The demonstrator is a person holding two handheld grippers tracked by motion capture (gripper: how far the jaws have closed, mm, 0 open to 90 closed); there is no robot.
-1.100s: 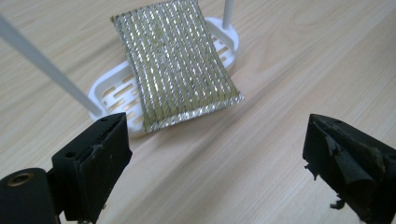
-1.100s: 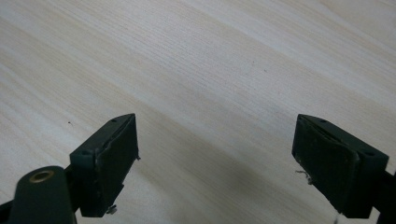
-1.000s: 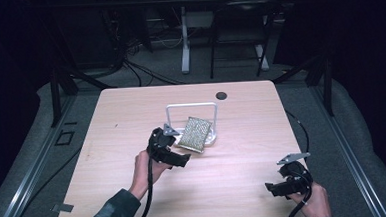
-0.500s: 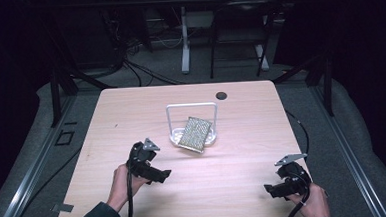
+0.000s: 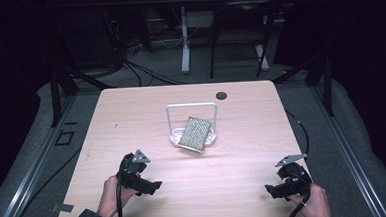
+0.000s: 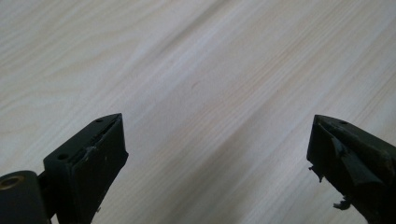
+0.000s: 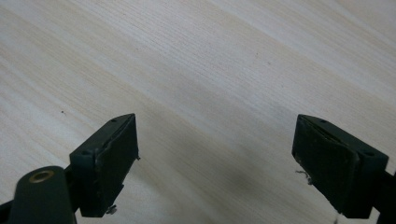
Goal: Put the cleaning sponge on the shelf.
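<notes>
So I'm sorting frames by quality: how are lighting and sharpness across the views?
High view: table evenly lit, surroundings dark, sponge soft. Left gripper view: wood grain blurred, fingertips sharper. Right gripper view: grain crisper, soft shadow between the jaws.

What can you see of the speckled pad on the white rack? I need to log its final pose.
The speckled pad is a flat, rectangular piece with a grainy, metallic-looking grey-gold surface, like a scouring sponge. It sits tilted, turned like a diamond, leaning on the white rack near the table's centre, its lower corner overhanging the rack's base toward the person. Neither gripper touches it.
</notes>
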